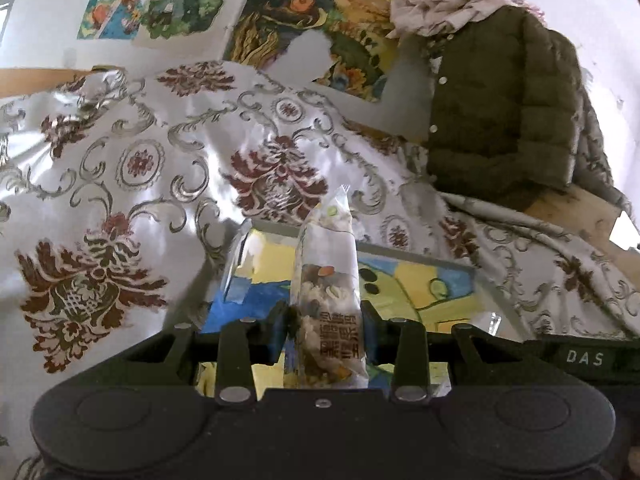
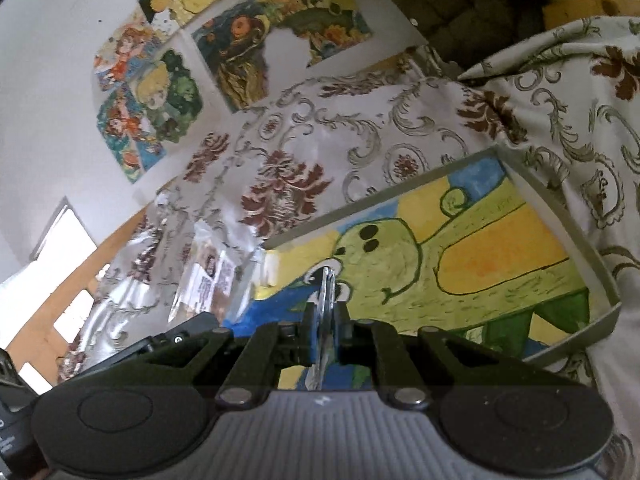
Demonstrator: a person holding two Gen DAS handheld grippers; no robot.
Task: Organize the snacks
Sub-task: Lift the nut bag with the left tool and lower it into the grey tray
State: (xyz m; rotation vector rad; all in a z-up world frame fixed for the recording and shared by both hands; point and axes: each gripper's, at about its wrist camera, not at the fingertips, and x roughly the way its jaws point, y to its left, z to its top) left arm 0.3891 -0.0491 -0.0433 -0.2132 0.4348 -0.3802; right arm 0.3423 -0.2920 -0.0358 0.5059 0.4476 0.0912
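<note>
while left hand-held gripper clamps nut packet, long axis upright, tip pointing away.

patterned tablecloth — painted tray on it

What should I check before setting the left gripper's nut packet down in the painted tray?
1. Left gripper holds the nut packet: ok, pinched near its lower end, standing upright.
2. Right gripper closed on a thin clear edge: ok; what it belongs to: cannot tell.
3. Painted tray floor bare where visible: ok.
4. Packet over the tray: ok.
5. Second clear packet outside the tray, on the patterned cloth: cannot tell.
</note>
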